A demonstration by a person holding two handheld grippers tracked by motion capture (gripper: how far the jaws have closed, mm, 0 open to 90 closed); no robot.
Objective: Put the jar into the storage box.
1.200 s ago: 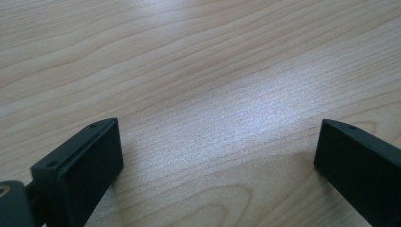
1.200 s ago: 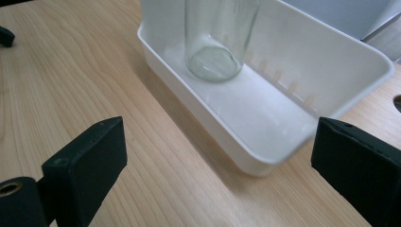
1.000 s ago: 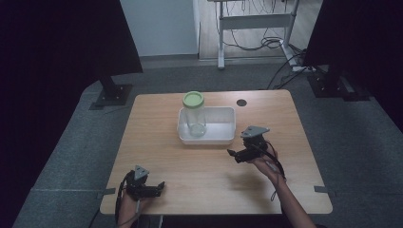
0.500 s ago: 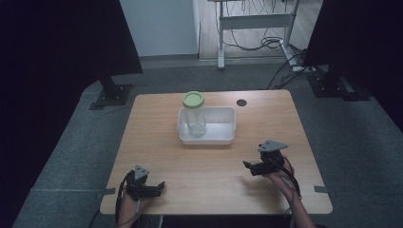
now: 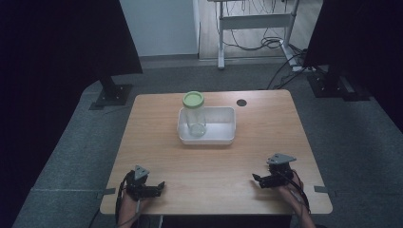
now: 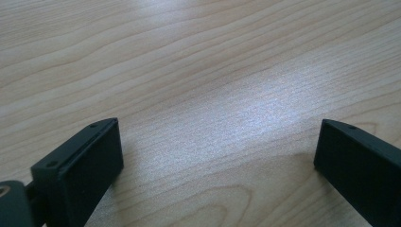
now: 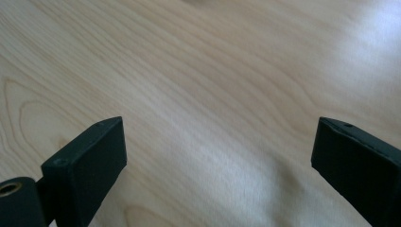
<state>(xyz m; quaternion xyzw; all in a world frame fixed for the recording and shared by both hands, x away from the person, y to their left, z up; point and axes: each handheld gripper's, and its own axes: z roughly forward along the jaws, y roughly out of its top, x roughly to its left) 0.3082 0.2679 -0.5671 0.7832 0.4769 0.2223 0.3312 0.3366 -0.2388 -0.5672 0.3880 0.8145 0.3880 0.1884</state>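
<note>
jar (image 5: 194,114) upright in tray (image 5: 223,137), frame centre | left tongs (image 5: 160,185), right tongs (image 5: 255,179) well below, both wide, empty | no legible writing

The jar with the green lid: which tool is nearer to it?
Left, by a small margin. The left tool sits at the near left edge, the right tool at the near right; the jar stands in the tray.

right gripper (image 5: 259,179) drawn back from beside the tray (image 5: 229,124), now low at the table's (image 5: 209,161) near right edge
</note>
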